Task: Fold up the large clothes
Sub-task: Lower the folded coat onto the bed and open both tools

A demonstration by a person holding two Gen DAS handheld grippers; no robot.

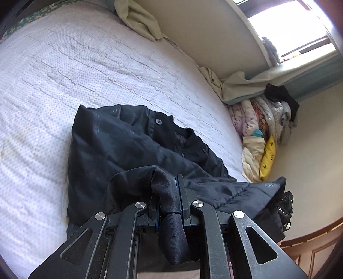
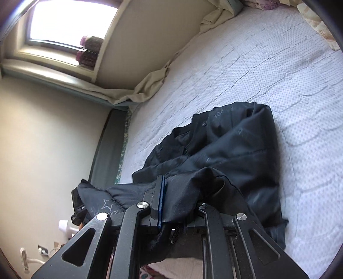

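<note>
A dark navy padded jacket (image 1: pixel 128 146) lies on the white bed cover (image 1: pixel 64 75), its collar and snap buttons at the far end. My left gripper (image 1: pixel 168 193) is shut on a fold of the jacket's near edge, with cloth hanging down between the jaws. My right gripper (image 2: pixel 178 199) is shut on another part of the same near edge of the jacket (image 2: pixel 225 150); cloth covers its right finger. The hem is lifted and stretched between the two grippers at the bed's near side. The right gripper's camera body (image 1: pixel 286 206) shows behind the hem in the left wrist view.
The bed cover (image 2: pixel 278 64) spreads wide beyond the jacket. A cream sheet (image 1: pixel 139 19) is bunched along the wall. A pile of folded bedding (image 1: pixel 261 128) sits at the bed's end under a window (image 1: pixel 289 25). A wall with an outlet (image 2: pixel 44 250) stands left in the right wrist view.
</note>
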